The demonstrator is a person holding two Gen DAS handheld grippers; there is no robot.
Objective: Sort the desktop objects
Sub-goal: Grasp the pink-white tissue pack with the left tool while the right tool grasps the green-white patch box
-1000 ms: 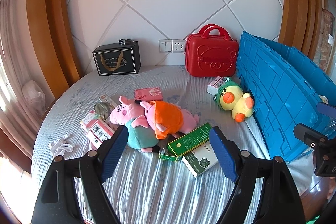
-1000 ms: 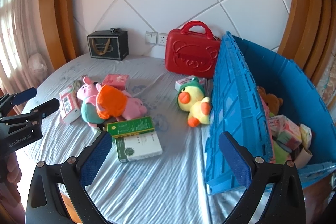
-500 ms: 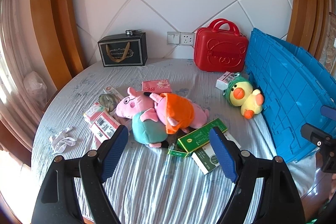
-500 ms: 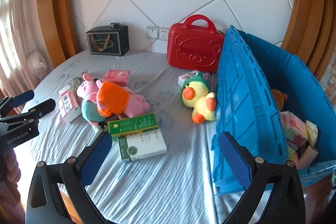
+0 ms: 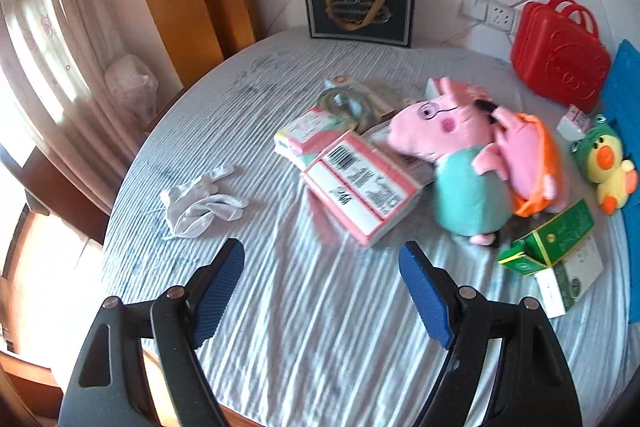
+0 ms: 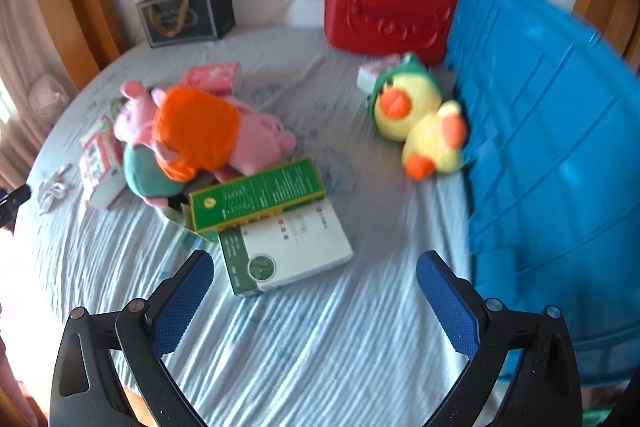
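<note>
Clearly an approach in hand, nothing gripped yet. Left gripper (image 5: 322, 279) spread wide and empty over bare striped cloth (image 5: 320, 327); right gripper (image 6: 314, 287) likewise wide and empty.

From the left wrist view: pink barcode box (image 5: 360, 187) at twelve o'clock from the open jaws, lying flat and partly over a second pink-and-green box (image 5: 308, 135). Pig plush in teal (image 5: 456, 163) at one o'clock, touching the box's far edge, with the orange-dressed pig plush (image 5: 528, 163) pressed against it. Crumpled white glove (image 5: 200, 203) at ten o'clock, well apart from the boxes.

From the right wrist view: white-and-green box (image 6: 284, 251) at twelve o'clock, just ahead of the fingertips, with the green carton (image 6: 256, 195) leaning on its far edge. Duck plush (image 6: 416, 123) at one o'clock, against the wall of the blue crate (image 6: 552, 147) at two to three o'clock (presumably where sorted things go).

For a clean pick, probably best to:
- line the left jaws across the barcode box's narrow side, not its length;
- come down squarely, so no pad catches the pig plush;
- close only once both pads flank the box;
- on the right, take the white-and-green box low on its sides, minding the green carton resting on it (likely to slide off when lifted).

Both views slightly blurred, so fine print unreadable.
</note>
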